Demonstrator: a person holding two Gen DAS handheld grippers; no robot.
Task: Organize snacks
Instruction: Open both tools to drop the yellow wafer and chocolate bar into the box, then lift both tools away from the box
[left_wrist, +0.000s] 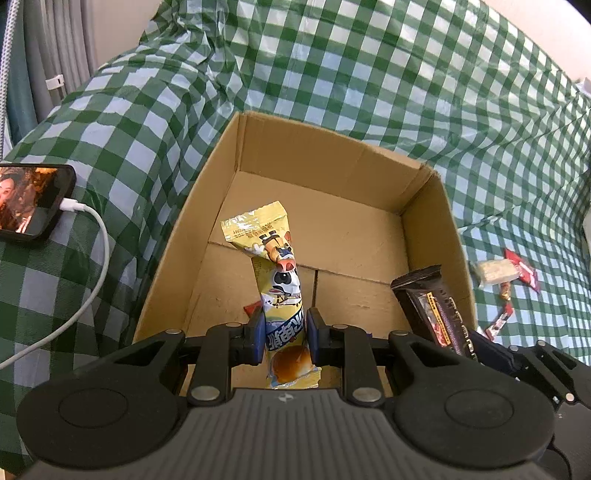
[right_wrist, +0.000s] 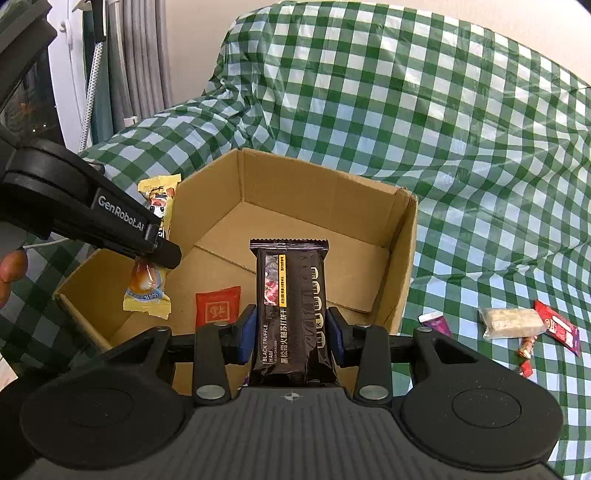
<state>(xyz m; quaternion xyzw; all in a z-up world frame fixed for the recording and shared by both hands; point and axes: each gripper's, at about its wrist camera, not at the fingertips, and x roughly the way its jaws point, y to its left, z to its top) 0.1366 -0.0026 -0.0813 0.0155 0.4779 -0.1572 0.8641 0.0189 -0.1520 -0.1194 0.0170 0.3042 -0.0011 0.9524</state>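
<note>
A: Start at the left of the frames. What's there?

B: In the left wrist view, a black smartphone (left_wrist: 31, 201) with a lit screen at the left edge, a white charging cable (left_wrist: 88, 258) plugged in, lying on the green-and-white checked cloth (left_wrist: 369, 74). Centre frame, the open brown cardboard box (left_wrist: 332, 162).

A: And the left gripper (left_wrist: 283, 339)?

B: Its blue-padded fingers (left_wrist: 258, 338) are almost closed, pinching a yellow plastic snack packet with a cartoon panda (left_wrist: 279, 284). The packet's long axis runs up the frame, its crimped end pointing to the box's far wall, and it hangs over the box floor. The printing is Chinese; I can't read it.

A: The right gripper (right_wrist: 291, 332)?

B: Partly open, fingers pressed on both sides of a long black foil cracker packet (right_wrist: 291, 306), long axis up the frame, over the box. It reads "BLACK TRUFFLE HAM". The left gripper's arm, upper left there, reads "GenRobot.AI".

A: In the box?

B: A small red sachet (right_wrist: 217, 304) on the floor. At lower right, on the cloth outside: a clear-wrapped pale bar (right_wrist: 511, 322) and a red packet (right_wrist: 557, 326).
</note>
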